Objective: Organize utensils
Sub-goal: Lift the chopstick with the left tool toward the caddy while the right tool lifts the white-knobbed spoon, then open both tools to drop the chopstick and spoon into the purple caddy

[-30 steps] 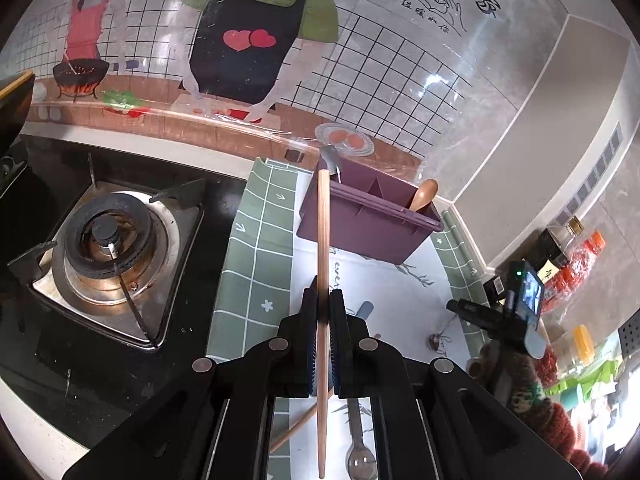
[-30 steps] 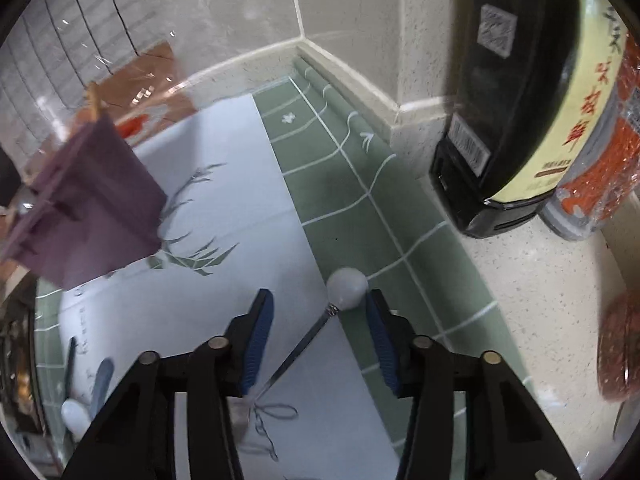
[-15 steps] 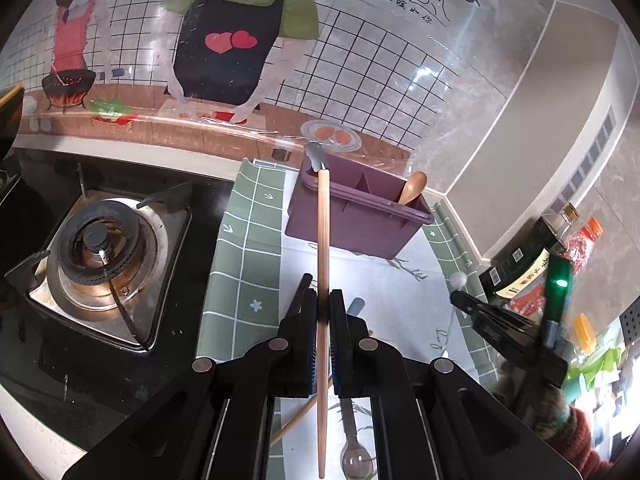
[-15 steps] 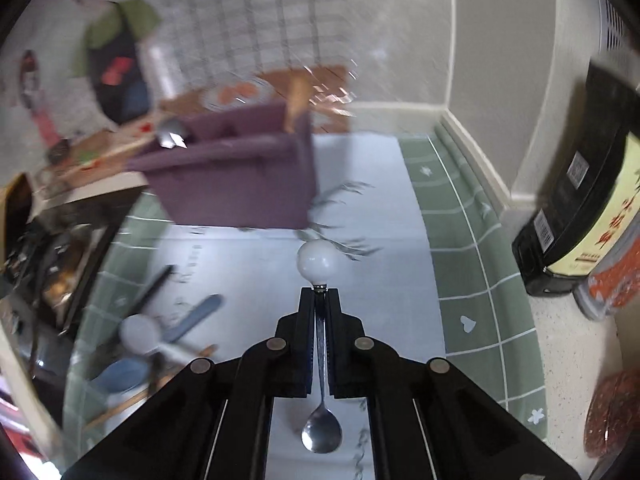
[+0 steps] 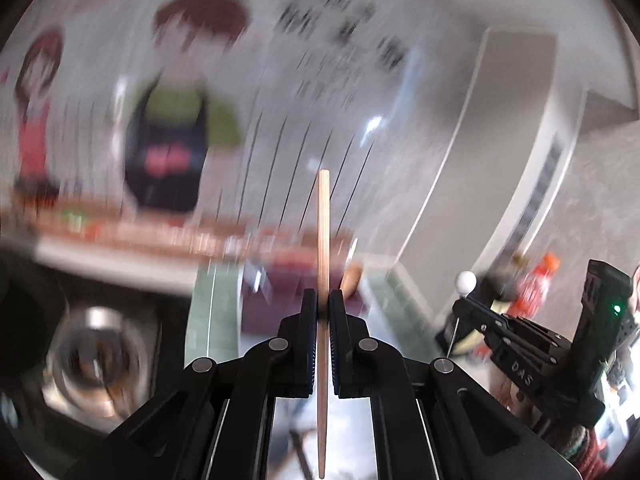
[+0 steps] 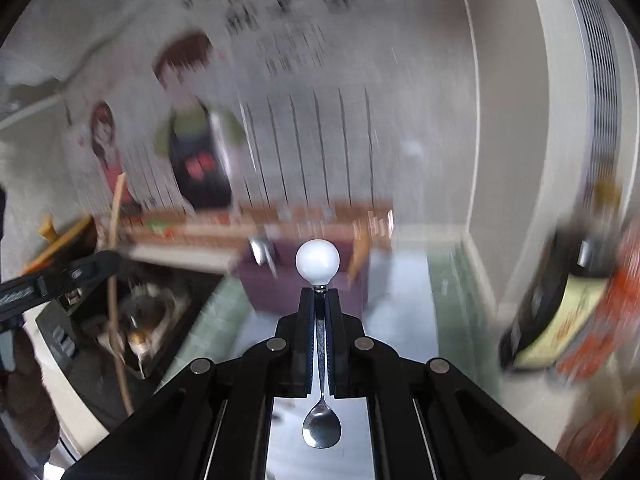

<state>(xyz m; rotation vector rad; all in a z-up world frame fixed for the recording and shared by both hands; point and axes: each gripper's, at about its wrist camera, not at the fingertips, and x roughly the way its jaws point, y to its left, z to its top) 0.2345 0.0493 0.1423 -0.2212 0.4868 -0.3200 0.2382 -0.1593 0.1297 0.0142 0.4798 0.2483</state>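
We hold two utensils in the air. The wooden stick is clamped in the left gripper, its long axis running straight ahead along the fingers. The small metal spoon with its white ball end is pinched by its stem in the right gripper, ball forward, bowl hanging back toward us. The purple caddy lies ahead of and below both pairs of fingers, on the table by the wall; which hand is nearer we cannot tell. The right view shows a ladle and a wooden spoon already in it; the left view blurs them, but shows the right gripper from outside.
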